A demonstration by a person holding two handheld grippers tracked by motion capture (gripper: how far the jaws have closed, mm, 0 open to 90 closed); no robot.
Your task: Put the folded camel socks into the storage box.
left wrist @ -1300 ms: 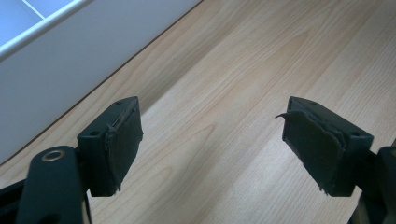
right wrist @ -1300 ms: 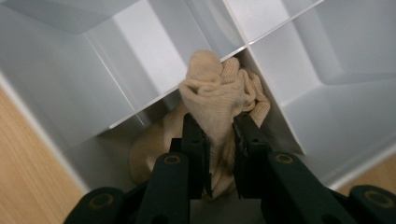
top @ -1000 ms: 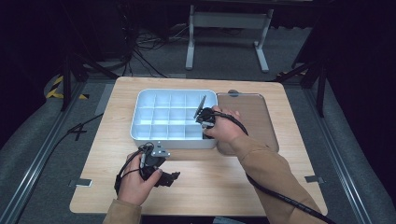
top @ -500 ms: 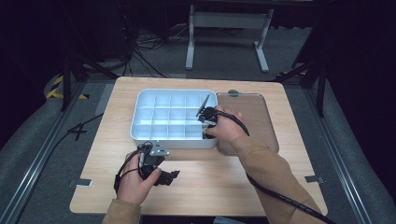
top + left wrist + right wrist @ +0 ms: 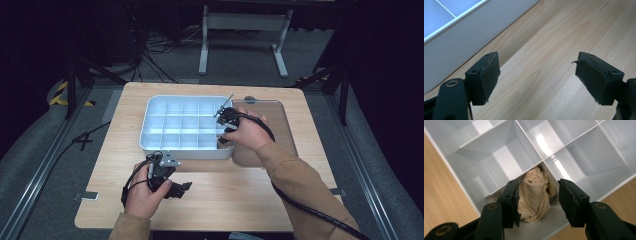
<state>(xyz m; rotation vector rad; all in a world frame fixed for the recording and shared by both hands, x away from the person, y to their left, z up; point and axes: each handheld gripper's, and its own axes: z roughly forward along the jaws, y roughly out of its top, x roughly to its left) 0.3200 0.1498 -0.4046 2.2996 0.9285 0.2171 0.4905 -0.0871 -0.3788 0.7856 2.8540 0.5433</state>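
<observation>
Our left gripper rests low on the counter by the tray, jaws spread and empty, out of the way. Our right gripper dips into a corner box of the tray, jaws spread around a rolled cloth, maybe to grab it.

A lab: table on dark carpet, floor rails, cables.

A cream rolled cloth lies in a pale grey-white divided tray on a light wood-grain table, beside a brown translucent lid, and both claws are black.
</observation>
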